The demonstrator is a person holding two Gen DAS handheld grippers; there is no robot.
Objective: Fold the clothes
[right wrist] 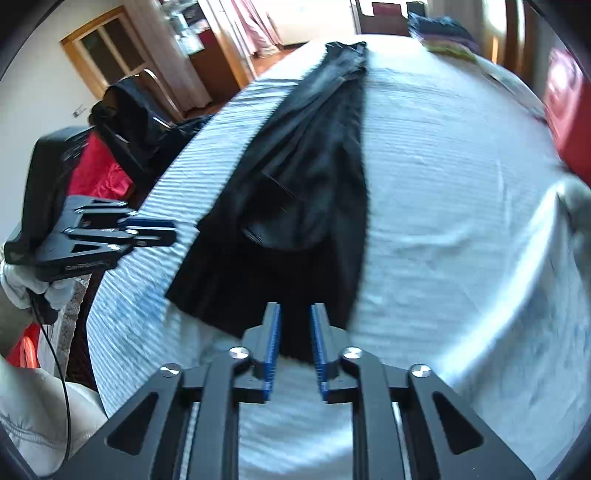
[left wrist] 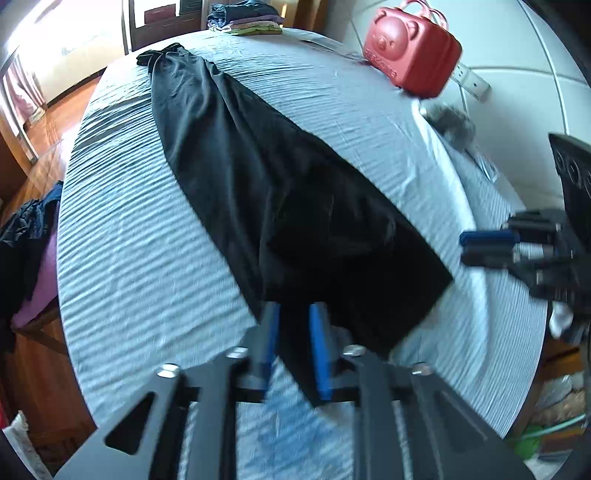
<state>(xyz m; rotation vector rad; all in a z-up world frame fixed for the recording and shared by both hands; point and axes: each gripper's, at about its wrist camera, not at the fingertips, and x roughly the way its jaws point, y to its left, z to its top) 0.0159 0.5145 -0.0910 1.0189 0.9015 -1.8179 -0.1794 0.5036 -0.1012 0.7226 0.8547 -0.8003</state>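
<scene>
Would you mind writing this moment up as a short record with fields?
surface: bed with striped sheet
garment: black trousers, laid out lengthwise, not yet folded
left gripper: jaws open, at the garment's near end
right gripper: jaws open, at the near end
far end: stack of folded clothes
also on bed: pink bear-face case

Black trousers [left wrist: 258, 177], seemingly laid lengthwise

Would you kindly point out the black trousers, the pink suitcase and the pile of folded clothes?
black trousers [left wrist: 236, 177]: left wrist view, mid-leg fabric.
pink suitcase [left wrist: 410, 55]: left wrist view, front shell.
pile of folded clothes [left wrist: 245, 20]: left wrist view, middle of the stack.
</scene>
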